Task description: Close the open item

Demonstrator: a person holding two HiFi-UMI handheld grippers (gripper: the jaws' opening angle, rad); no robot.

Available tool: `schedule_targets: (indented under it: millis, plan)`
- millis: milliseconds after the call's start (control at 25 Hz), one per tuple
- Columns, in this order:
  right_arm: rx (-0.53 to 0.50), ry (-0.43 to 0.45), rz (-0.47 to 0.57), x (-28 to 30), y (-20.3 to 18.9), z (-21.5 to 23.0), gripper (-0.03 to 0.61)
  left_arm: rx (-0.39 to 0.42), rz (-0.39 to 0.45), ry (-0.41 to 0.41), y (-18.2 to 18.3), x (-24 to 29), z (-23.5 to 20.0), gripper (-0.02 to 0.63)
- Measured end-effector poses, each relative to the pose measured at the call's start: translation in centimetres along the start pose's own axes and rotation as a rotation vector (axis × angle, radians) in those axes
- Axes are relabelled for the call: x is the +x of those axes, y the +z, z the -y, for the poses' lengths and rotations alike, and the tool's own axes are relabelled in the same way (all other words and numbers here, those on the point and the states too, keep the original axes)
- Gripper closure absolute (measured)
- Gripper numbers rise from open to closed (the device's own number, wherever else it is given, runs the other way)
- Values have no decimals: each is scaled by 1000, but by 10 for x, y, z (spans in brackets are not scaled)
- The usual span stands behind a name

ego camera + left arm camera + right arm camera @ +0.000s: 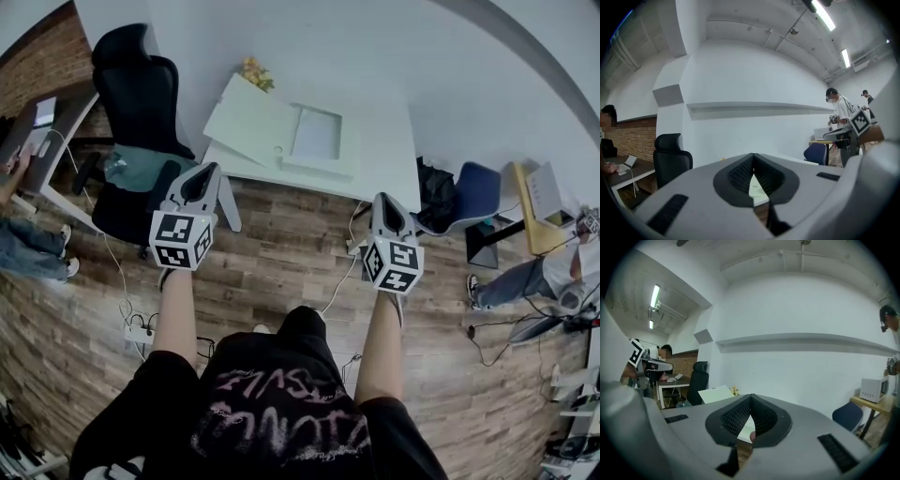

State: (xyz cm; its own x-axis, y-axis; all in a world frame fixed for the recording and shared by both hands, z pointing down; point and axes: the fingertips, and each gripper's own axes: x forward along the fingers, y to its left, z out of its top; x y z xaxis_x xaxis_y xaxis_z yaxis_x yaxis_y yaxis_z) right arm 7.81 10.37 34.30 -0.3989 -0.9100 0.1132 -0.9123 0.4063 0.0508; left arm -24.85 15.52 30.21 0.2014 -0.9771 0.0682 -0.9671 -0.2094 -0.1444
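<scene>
Wood-plank floor [281, 234] runs under both tools and ahead of them to the white wall.

White rectangular table [386, 141] stands ahead of both grippers, well apart from the jaw tips. No contact.

Black high-backed office chair [141, 94]: ahead and to the left of the left gripper, beside the table's left end. Blue chair [478, 192]: right of the right gripper, past the table's right end.

Task item: pale flat box [319, 139] lying on the table, ahead of the tools and between their two lines of aim. It is open; its lid [248, 120] is folded out to the left and raised off the tabletop, with the shallow tray exposed on the right. The lid [715, 393] also shows in the right gripper view, ahead-left of the jaws. Small yellow object [255, 73] sits beyond the lid, at the table's far edge; cannot identify it.

Left gripper [208, 169] [753, 161]: jaws together at the tips, nothing between them. Held in the air, aimed at the table.

Right gripper [382, 199] [750, 401]: jaws likewise together, holding nothing, held level with the left one.
</scene>
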Motion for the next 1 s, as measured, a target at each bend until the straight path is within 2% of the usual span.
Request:
schedule_targets:
  millis: [320,480,1000]
  plan:
    - [20,13,-16,31,-7,4,566,-18,-24,12,-11,23,-17,611]
    - [29,26,-24,57,-11,9,566,8,-51,17,-16,42,-23,611]
    - [40,77,-64,162,-29,51,566,2,-124,72,-33,134,-43,611]
